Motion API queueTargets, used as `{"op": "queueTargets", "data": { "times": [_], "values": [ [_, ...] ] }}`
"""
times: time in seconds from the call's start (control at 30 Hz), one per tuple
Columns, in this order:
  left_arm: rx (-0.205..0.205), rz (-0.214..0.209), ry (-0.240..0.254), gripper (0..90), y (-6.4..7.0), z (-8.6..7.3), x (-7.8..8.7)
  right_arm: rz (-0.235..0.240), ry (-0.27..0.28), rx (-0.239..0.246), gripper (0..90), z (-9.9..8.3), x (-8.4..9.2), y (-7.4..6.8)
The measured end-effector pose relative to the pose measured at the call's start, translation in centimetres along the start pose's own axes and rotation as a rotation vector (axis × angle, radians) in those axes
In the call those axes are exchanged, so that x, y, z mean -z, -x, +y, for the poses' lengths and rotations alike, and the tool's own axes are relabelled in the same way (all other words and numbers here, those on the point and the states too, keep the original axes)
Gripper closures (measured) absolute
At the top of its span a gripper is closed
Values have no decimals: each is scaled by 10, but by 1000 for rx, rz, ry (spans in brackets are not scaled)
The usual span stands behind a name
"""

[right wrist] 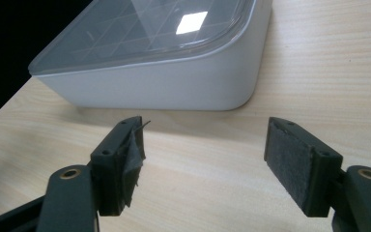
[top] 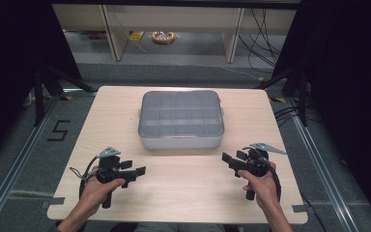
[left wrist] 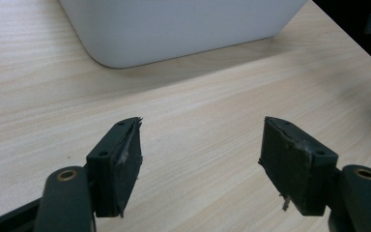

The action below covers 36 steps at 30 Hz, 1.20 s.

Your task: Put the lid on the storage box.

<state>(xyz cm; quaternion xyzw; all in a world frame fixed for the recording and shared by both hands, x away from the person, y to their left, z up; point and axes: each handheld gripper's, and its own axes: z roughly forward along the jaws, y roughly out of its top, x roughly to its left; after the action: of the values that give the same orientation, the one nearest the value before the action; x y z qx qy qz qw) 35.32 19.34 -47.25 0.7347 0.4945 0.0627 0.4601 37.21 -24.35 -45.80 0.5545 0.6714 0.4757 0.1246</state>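
box (left wrist: 183, 29) top cut off in left gripper view, far end cropped in right gripper view, contents too dim thru lid (top: 180, 113)

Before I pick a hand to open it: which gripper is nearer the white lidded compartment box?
About equal: left gripper off the box's near-left corner, right gripper off its near-right.

A pale rectangular wooden table with rounded corners (top: 125, 111) stands on a grey carpeted floor (top: 24, 145). A black numeral five marked in tape (top: 59, 130) lies on the floor left of the table, beside a metal floor rail (top: 9, 179). Black tripod legs (top: 46, 82) stand at both far corners. Behind, light wooden shelving units (top: 174, 19) line the back, with an orange-and-yellow coiled object (top: 163, 36) on the floor beneath and black cables (top: 261, 34) trailing to the right. Dark curtains close both sides.
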Motion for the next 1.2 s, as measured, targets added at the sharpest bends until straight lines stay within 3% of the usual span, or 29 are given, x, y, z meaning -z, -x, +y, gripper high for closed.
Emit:
{"op": "queueTargets", "data": {
  "times": [0.1,0.13,0.2,0.23,0.27,0.53,0.57,0.6,0.73,0.77,0.8,0.83,1.1,1.2],
  "values": [
    [-15,-5,-5,303,1,-4,1,2,-3,7,304,-4,2,-2],
    [-16,-4,-8,303,2,-5,1,1,-31,10,302,-4,6,-3],
    [-19,-10,-3,301,4,-8,2,12,-8,15,296,-8,5,-4],
    [-22,-7,-5,300,4,-8,3,14,-25,-31,292,-9,7,-9],
    [-24,-11,-6,299,4,-9,3,7,-19,14,287,-10,7,-6],
    [-43,-12,-15,285,8,-19,6,19,-46,27,265,-23,10,-11],
    [-48,-10,-18,284,8,-20,6,29,-51,-22,266,-25,11,-15],
    [-52,-14,-21,283,9,-21,7,21,-48,30,265,-25,11,-12],
    [-66,-15,-23,282,12,-25,8,32,-46,27,263,-32,12,-14],
    [-67,-15,-21,282,13,-26,8,27,-77,-7,262,-34,16,-17],
    [-76,-21,-27,281,13,-28,9,36,-54,27,261,-35,14,-14],
    [-71,-19,-24,280,14,-29,10,34,-77,29,260,-37,16,-15],
    [-89,-25,-30,272,19,-42,15,53,-87,37,226,-54,24,-22],
    [-104,-28,-44,271,19,-48,17,52,-104,65,211,-59,29,-23]
  ]
}}
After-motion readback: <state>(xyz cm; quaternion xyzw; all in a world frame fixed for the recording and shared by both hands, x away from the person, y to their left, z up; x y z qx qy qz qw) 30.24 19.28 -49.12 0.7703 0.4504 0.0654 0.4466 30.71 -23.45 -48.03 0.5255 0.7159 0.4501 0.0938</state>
